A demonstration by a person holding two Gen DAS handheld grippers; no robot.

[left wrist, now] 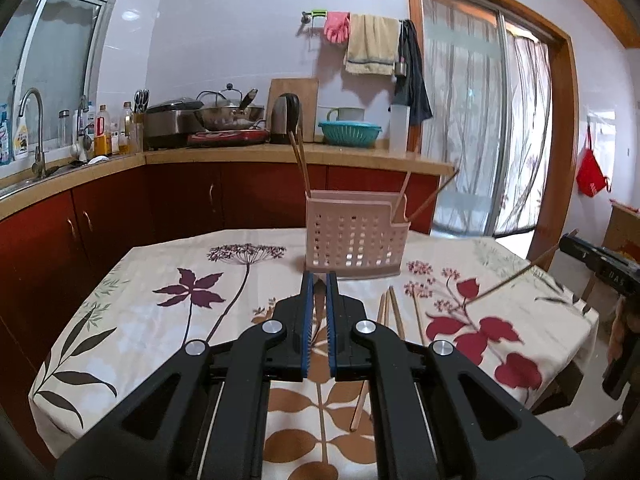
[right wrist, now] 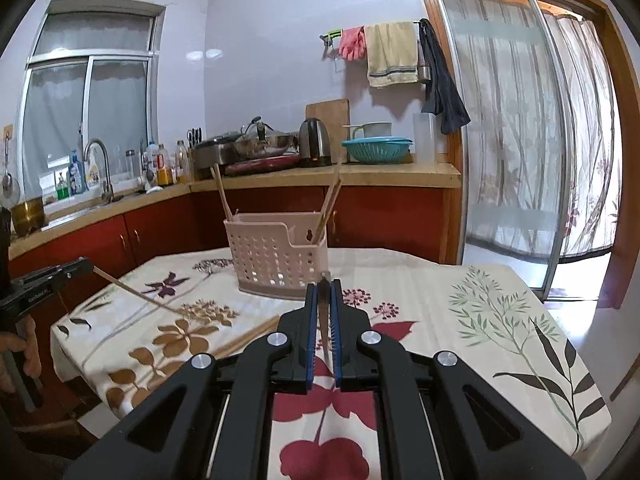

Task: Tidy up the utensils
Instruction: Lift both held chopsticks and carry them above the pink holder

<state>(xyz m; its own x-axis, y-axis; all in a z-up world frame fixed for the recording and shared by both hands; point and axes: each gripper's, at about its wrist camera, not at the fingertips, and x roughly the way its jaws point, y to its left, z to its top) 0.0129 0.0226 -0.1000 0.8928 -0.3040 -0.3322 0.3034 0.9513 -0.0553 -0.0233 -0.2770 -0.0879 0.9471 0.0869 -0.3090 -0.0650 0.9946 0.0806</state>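
Observation:
A pink perforated utensil basket point(left wrist: 354, 236) point(right wrist: 278, 254) stands on the floral tablecloth point(left wrist: 140, 316) and holds several wooden chopsticks point(left wrist: 300, 158) point(right wrist: 330, 204). Loose chopsticks point(left wrist: 394, 312) point(right wrist: 250, 334) lie on the cloth. My left gripper point(left wrist: 320, 280) is shut on a thin chopstick seen end-on between its blue pads. In the right wrist view the left gripper point(right wrist: 82, 266) holds that chopstick point(right wrist: 148, 298) slanting down to the cloth. My right gripper point(right wrist: 325, 286) is shut on a chopstick too; the left wrist view shows it point(left wrist: 514, 278) sticking out from the right gripper point(left wrist: 568, 242).
A kitchen counter point(left wrist: 360, 158) with kettle point(left wrist: 285, 118), pans and a teal colander point(left wrist: 349, 132) runs behind the table. A sink with tap point(left wrist: 34, 132) is at the left. Glass sliding doors point(left wrist: 480, 120) stand to the right. Table edges drop off near both grippers.

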